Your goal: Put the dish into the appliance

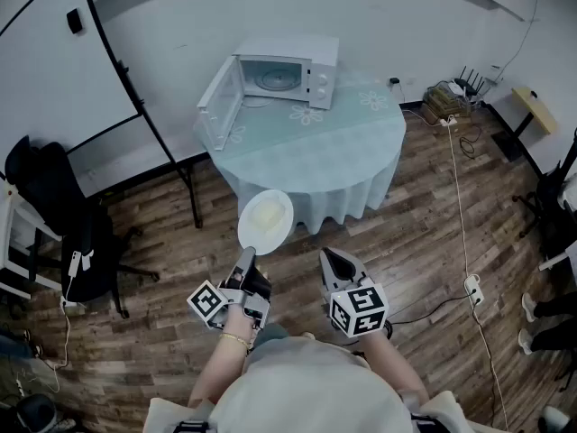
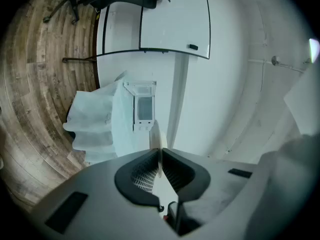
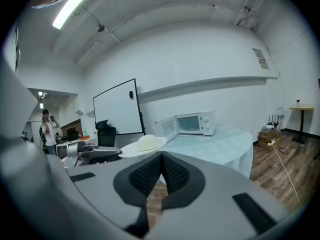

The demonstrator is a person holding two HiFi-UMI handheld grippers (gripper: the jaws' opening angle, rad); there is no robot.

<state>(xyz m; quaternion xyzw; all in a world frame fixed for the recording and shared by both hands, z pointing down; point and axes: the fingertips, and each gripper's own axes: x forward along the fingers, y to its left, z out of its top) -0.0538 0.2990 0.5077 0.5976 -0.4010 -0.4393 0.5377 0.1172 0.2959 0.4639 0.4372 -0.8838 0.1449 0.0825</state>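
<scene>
A white microwave (image 1: 287, 72) stands at the back of a round table (image 1: 361, 142) covered with a pale cloth, its door (image 1: 221, 102) swung wide open to the left. My left gripper (image 1: 250, 253) is shut on the rim of a white dish (image 1: 266, 219) that carries a pale domed lump of food, held level above the floor short of the table. In the left gripper view the dish (image 2: 159, 156) shows edge-on, clamped between the pads, with the microwave (image 2: 143, 106) ahead. My right gripper (image 1: 330, 256) hangs shut and empty beside it. The right gripper view shows the dish (image 3: 142, 144) and the microwave (image 3: 189, 124).
A whiteboard on a black stand (image 1: 135, 88) rises left of the table, and a black office chair (image 1: 63, 215) stands further left. White cables and a power strip (image 1: 471, 287) lie on the wood floor at right. A person's feet (image 1: 541, 309) show at the right edge.
</scene>
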